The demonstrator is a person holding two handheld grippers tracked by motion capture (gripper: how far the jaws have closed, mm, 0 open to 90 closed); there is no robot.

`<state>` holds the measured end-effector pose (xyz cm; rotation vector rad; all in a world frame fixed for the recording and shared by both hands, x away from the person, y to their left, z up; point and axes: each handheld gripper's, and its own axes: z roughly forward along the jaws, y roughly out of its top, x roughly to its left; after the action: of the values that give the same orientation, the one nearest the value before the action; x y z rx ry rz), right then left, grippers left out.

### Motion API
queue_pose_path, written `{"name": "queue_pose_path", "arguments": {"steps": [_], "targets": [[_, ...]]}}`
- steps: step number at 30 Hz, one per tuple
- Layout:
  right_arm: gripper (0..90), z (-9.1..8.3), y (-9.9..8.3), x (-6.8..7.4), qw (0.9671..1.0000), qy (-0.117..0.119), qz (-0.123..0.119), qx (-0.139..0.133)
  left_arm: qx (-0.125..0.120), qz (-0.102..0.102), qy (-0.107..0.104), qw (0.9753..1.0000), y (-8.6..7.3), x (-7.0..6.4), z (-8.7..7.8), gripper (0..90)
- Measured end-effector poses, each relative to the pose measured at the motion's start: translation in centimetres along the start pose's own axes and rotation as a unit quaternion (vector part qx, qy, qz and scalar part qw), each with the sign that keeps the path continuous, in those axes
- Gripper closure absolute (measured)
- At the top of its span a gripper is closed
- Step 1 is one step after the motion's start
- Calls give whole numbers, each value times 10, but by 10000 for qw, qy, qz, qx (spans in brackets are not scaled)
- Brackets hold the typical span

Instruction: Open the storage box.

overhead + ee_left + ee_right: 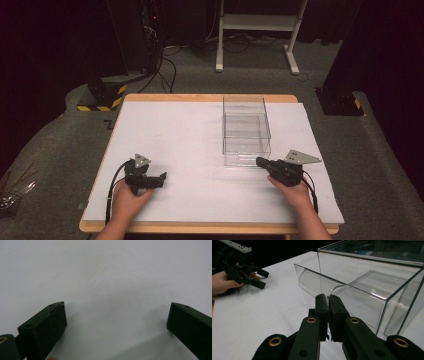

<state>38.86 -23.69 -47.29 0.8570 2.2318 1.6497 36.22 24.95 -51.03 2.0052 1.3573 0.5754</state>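
Observation:
A clear plastic box [246, 131] stands on the white table top [175, 135], right of centre. It looks like a bin with an inner drawer and a curved cut-out in its front wall [337, 288]. My right gripper [259, 161] is shut, its tips [328, 298] right at that front wall. I cannot tell whether they touch it. My left gripper [159, 179] rests low at the front left, far from the box. Its jaws stand wide open [116, 315] over bare table. The right gripper view also shows that left gripper [264, 279] in a hand.
The table's wooden edge [200, 228] runs along the front. On the carpet behind are a white desk frame [257, 30], black cables [167, 65] and a black stand with yellow-black stripes [102, 97]. Another dark stand base [340, 102] sits at the back right.

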Motion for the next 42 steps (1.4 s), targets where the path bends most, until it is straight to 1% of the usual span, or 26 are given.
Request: {"name": "queue_pose_path", "arguments": {"steps": [16,19,32,35,37,39,40,41,42], "targets": [[872,-13,-8,11,9999,103,-8,7,1,1,3,10000,0,0,0,28],[873,-17,-10,15,9999,163,-1,-11,-1,0,2,10000,0,0,0,28],[876,-32,-21,26,9997,237,25,66,-1,0,1,10000,0,0,0,28],[900,-36,-23,28,9997,238,59,-4,1,1,2,10000,0,0,0,28],[900,-39,-23,29,9994,309,114,-102,-3,3,3,10000,0,0,0,28],[898,-41,-23,31,9995,291,58,-104,-6,7,3,10000,0,0,0,28],[887,-41,-23,31,9996,276,31,-80,0,3,2,10000,0,0,0,28],[858,-41,-24,32,9996,265,13,-78,-2,4,3,10000,0,0,0,28],[858,-41,-24,32,9996,265,13,-78,-2,4,3,10000,0,0,0,28]]}}
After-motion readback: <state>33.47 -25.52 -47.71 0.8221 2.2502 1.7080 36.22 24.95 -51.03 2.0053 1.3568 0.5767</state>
